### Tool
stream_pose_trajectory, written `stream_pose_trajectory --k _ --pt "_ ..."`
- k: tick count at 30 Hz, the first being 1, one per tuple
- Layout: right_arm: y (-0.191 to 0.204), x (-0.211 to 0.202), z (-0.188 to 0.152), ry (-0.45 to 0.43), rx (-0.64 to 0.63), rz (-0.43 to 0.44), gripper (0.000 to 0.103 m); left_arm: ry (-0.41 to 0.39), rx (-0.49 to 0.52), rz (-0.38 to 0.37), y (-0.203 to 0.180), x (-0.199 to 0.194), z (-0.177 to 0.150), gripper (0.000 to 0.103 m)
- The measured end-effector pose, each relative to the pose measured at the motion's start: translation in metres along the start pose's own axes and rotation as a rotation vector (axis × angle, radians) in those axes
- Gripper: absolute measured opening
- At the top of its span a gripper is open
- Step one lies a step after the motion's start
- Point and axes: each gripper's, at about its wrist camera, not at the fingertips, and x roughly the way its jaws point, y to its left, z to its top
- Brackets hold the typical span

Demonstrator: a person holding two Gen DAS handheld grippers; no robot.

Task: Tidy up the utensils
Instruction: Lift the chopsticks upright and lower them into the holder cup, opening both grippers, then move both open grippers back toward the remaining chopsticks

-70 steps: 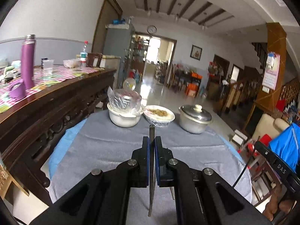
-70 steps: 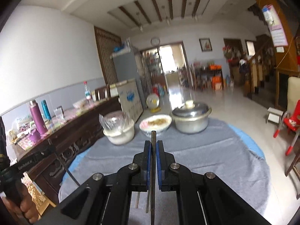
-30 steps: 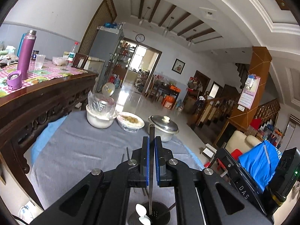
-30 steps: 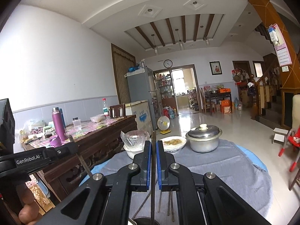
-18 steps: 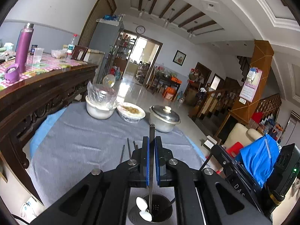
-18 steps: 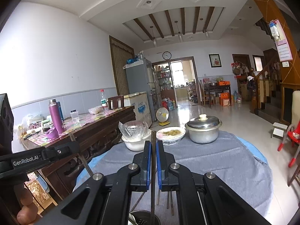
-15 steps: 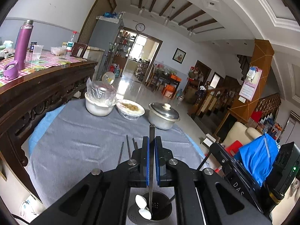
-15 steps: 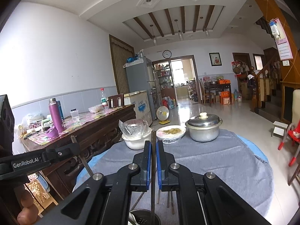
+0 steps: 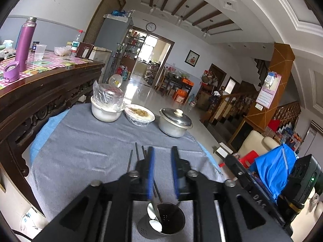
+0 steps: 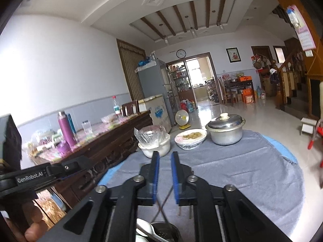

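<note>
A dark perforated utensil holder (image 9: 163, 222) stands on the grey tablecloth (image 9: 84, 145) right below my left gripper (image 9: 162, 157). It holds white spoons (image 9: 155, 221) and chopsticks. My left gripper is open and empty above it. Several dark chopsticks (image 9: 136, 154) lie on the cloth beyond the holder. In the right wrist view the holder (image 10: 164, 231) shows at the bottom with crossed chopsticks (image 10: 163, 209) rising from it. My right gripper (image 10: 164, 161) is open and empty above them.
A white bowl covered with plastic (image 9: 106, 109), a wrapped dish of food (image 9: 139, 115) and a lidded metal pot (image 9: 174, 124) stand at the table's far edge. A dark wooden sideboard (image 9: 40, 92) with a purple flask (image 9: 25, 42) runs along the left. Chairs stand at the right.
Both grippers were shut on a chopstick each; both have opened and the chopsticks now stand in the holder. The grippers have lowered slightly toward the holder.
</note>
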Motion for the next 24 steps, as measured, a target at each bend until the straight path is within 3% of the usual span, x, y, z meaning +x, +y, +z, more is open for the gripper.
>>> stream_pose_trajectory --k 11,16,24 --pt "-0.026 -0.002 0.0 0.009 0.087 -0.054 0.022 -0.05 -0.046 0.083 0.027 -0.01 0.009 0.025" --pt "-0.032 -0.003 -0.002 0.022 0.109 -0.066 0.022 -0.087 -0.071 0.134 0.042 -0.02 0.014 0.04" --pt "-0.037 -0.001 -0.004 0.043 0.123 -0.074 0.022 -0.083 -0.122 0.2 0.067 -0.023 0.014 0.044"
